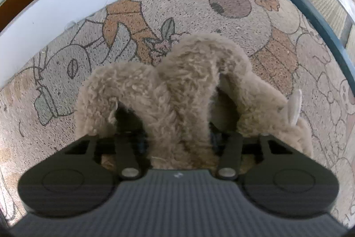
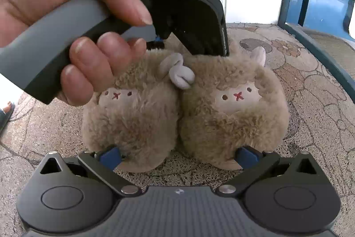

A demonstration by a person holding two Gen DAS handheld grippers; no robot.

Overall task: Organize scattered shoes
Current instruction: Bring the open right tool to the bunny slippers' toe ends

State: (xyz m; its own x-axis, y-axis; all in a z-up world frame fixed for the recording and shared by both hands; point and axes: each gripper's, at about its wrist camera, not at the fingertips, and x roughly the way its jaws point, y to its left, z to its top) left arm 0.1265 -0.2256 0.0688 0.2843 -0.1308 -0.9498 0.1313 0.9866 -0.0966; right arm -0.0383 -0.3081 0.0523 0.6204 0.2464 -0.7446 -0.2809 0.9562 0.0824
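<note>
Patterned mat [image 2: 310,90] w/ cartoon shapes & flowers covers the floor; white wall panel [image 1: 66,14] along its far-left edge in left wrist view, dark blue-green frame [image 1: 310,8] on the right.

Two fluffy tan slippers [image 2: 184,112] sit on the mat side by side, touching, each w/ a pale sheep face & small grey ears. Toes point toward the right cam.

Person's hand [image 2: 73,30] grips the grey handle of the left gripper [image 1: 177,139], which points steeply down onto the heel end of the pair. Its jaws reach into the two openings, w/ the adjoining inner walls of both slippers between them; whether the pads press the plush, can't tell, tips buried in fur.

Right gripper [image 2: 177,154] is low at the toe end, jaws wide apart, blue pads [image 2: 111,157] just beside the outer toe edges, one per slipper.
</note>
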